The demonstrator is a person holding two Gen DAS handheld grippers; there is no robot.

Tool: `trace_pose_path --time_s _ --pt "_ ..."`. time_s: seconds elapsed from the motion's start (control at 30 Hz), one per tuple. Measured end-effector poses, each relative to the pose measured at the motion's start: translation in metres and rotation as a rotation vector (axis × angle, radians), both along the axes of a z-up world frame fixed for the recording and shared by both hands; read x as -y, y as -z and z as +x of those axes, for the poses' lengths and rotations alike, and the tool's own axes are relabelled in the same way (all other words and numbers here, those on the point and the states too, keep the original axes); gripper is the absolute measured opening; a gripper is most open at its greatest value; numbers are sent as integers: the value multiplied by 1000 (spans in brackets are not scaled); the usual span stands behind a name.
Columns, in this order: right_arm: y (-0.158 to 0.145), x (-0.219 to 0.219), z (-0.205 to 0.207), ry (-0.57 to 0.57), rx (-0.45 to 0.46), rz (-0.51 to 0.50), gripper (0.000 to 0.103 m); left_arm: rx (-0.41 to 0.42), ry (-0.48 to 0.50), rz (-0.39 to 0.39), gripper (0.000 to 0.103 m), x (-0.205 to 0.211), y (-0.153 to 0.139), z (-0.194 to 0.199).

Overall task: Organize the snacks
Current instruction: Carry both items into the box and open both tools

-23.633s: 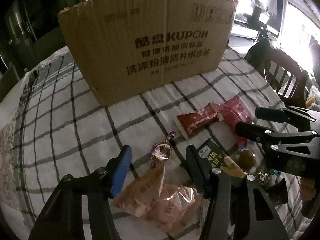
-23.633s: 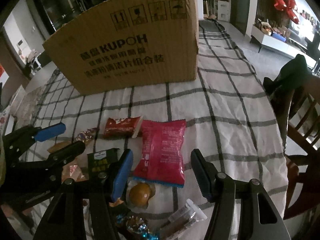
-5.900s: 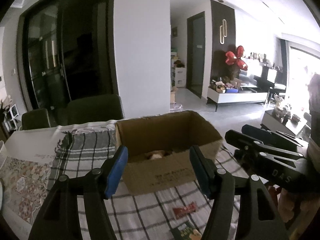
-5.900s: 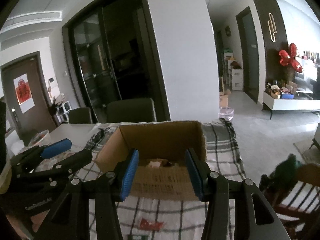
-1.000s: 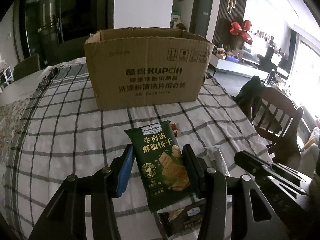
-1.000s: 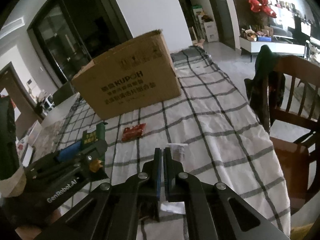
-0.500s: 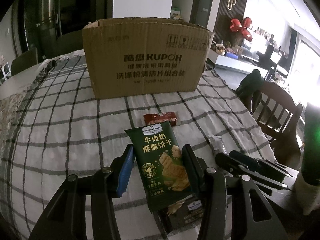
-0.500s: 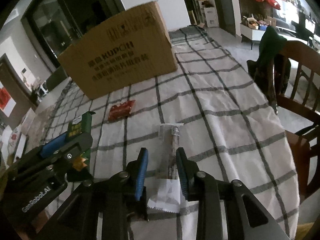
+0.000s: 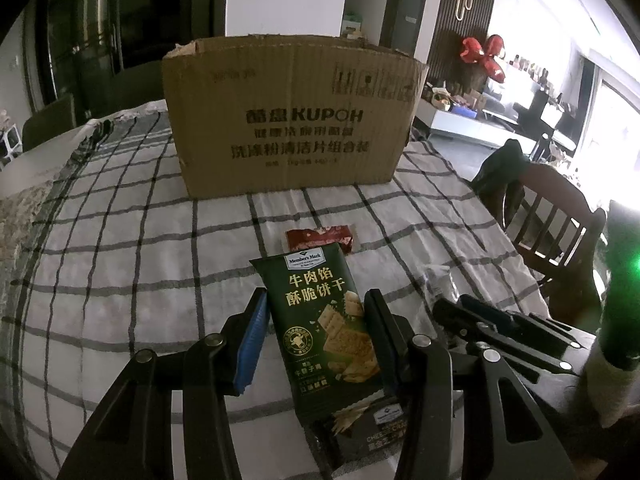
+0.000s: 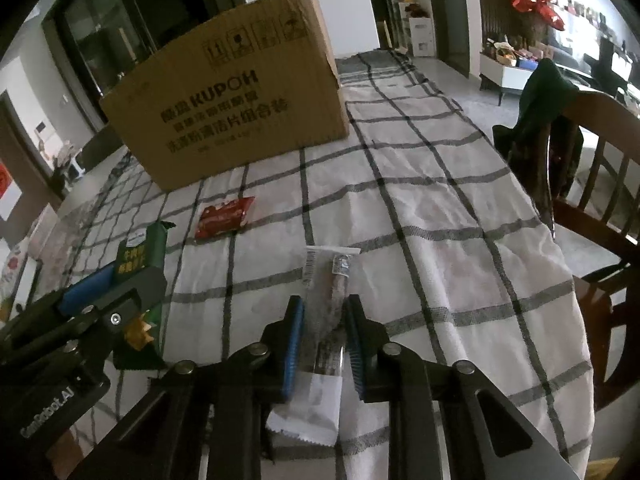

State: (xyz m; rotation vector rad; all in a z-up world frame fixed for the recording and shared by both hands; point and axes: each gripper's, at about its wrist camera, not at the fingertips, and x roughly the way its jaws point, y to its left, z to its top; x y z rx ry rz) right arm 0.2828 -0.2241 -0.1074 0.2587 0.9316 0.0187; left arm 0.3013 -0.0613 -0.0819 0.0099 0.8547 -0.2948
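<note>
My left gripper [image 9: 316,304] is shut on a dark green cracker packet [image 9: 324,328] and holds it above the checked tablecloth. The packet also shows in the right wrist view [image 10: 138,256]. My right gripper [image 10: 322,308] has its jaws close around a clear wrapped snack stick [image 10: 334,284] that lies on the cloth; they sit against its sides. A small red packet [image 9: 320,239] lies between the grippers and the open cardboard box [image 9: 292,120], also in the right wrist view [image 10: 224,218]. A dark packet [image 9: 372,428] lies under the left gripper.
The box [image 10: 236,96] stands at the back of the table. A wooden chair [image 10: 592,176] with a dark garment [image 10: 540,100] on it stands at the table's right edge. A second chair [image 9: 48,124] stands behind the table on the left.
My right gripper opened, moved forward and down over the snack stick, and its jaws closed in around it. My left gripper has kept hold of the green packet and lowered slightly.
</note>
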Motion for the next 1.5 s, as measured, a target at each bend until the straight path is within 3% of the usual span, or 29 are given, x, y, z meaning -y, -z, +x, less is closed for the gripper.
trace_pose_path --time_s 0.23,0.43,0.93,1.23,1.5 --pt "-35 -2 -5 -31 79 25 22 42 2 -30 48 -5 -24 -2" --pt "-72 -1 0 -66 162 52 22 127 9 -30 48 -10 -57 0" --pt "-152 -5 45 -127 373 28 22 295 21 -2 47 -18 -128 41" --pt "-177 -4 96 -166 414 22 22 331 28 17 47 -19 -153 86" --pt "-181 -6 137 -200 401 0 22 318 25 6 48 -21 -159 127"
